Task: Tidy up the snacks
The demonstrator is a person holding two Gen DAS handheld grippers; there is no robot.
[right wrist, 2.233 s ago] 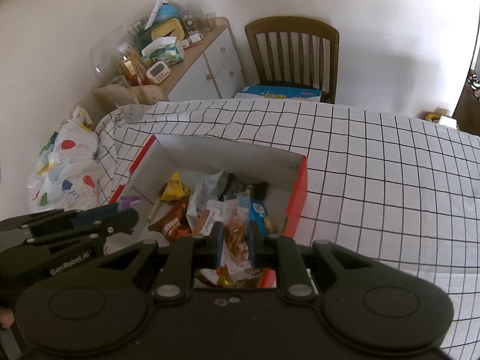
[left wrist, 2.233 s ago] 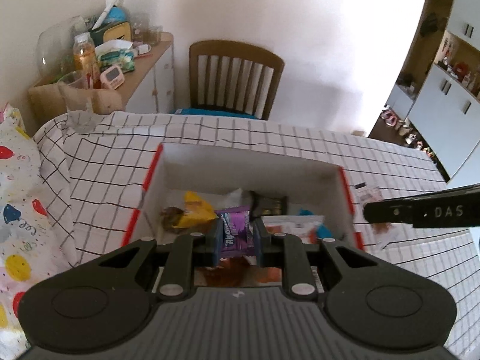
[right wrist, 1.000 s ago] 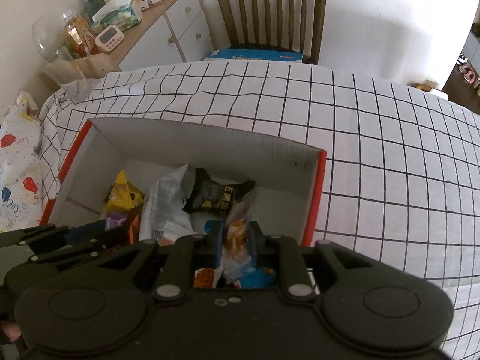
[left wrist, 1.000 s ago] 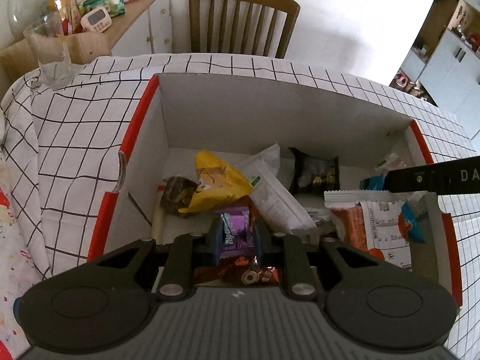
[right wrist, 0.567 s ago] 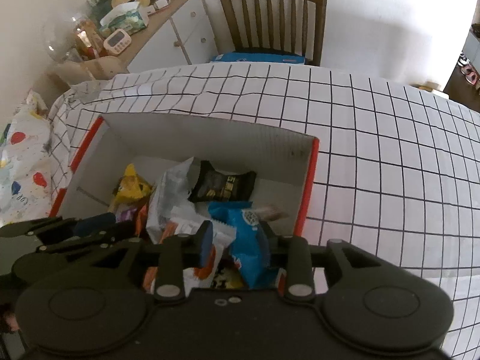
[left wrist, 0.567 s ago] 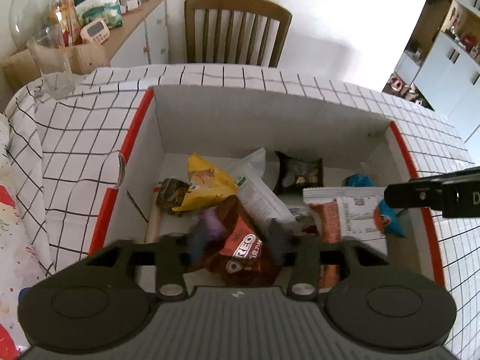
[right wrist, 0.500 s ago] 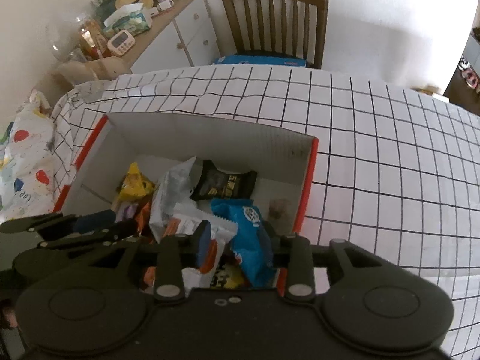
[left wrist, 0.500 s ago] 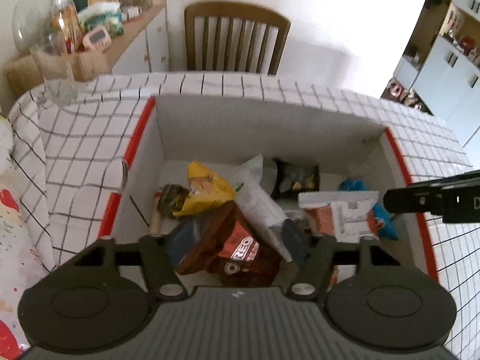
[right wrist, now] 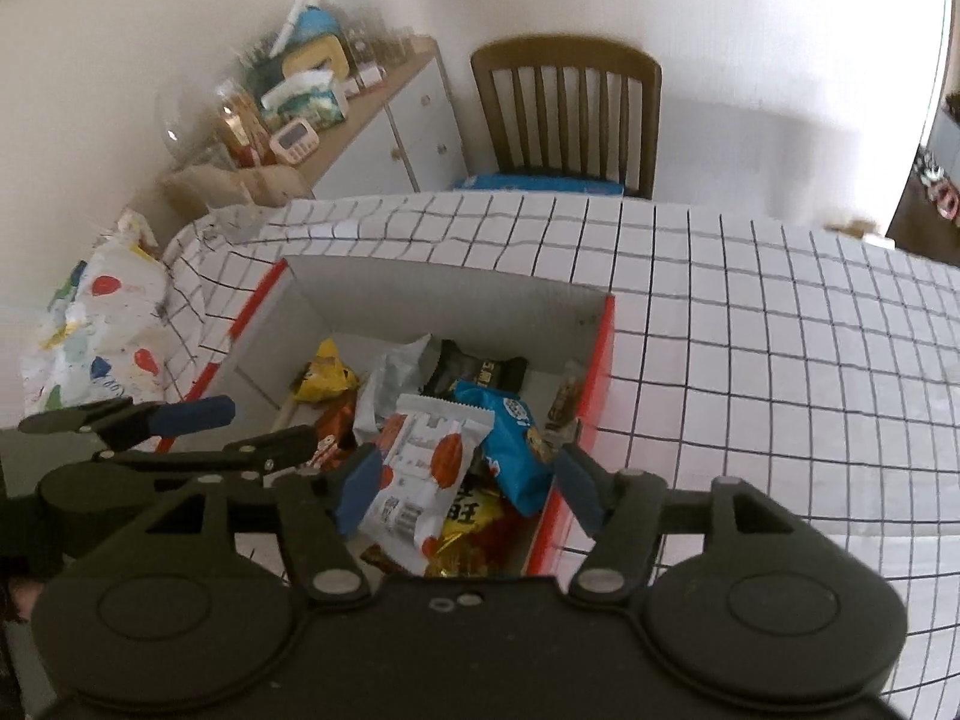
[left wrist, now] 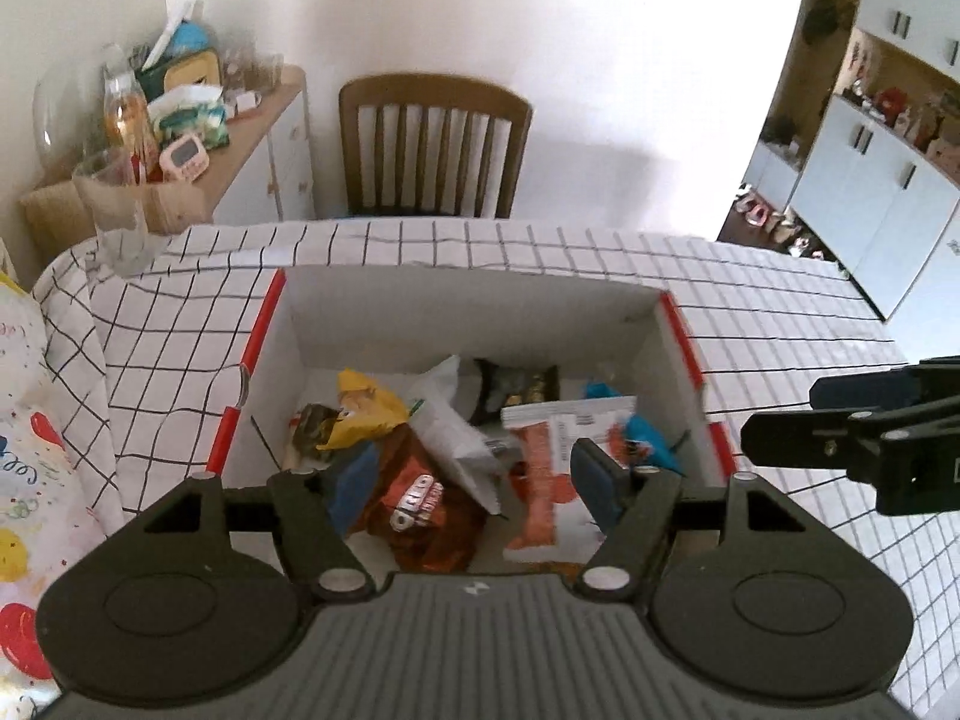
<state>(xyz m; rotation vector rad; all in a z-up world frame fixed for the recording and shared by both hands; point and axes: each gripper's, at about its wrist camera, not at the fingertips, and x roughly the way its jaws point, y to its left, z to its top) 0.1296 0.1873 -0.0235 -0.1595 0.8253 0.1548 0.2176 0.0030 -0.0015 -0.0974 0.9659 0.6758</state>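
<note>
A white box with red edges (left wrist: 468,312) (right wrist: 444,300) stands on the checked tablecloth and holds several snack packets. Among them are a yellow one (left wrist: 366,414), a brown Oreo one (left wrist: 420,504), a white-and-orange one (right wrist: 426,462), a blue one (right wrist: 510,444) and a black one (right wrist: 480,372). A small clear-wrapped snack (right wrist: 564,402) leans on the box's right wall. My left gripper (left wrist: 474,483) hangs above the near left part of the box, jaws opening, with nothing pressed between them. My right gripper (right wrist: 468,486) hangs over the near right corner, jaws also opening and empty.
A wooden chair (left wrist: 432,150) stands behind the table, with a blue box (right wrist: 540,183) on its seat. A cluttered sideboard (left wrist: 240,120) is at the back left, and a glass (left wrist: 114,210) stands on the table's left corner. White cupboards (left wrist: 888,180) are at the right.
Both grippers went from shut to open, letting go of the purple packet and the clear-wrapped snack over the box. Both have risen and drawn back from the box.
</note>
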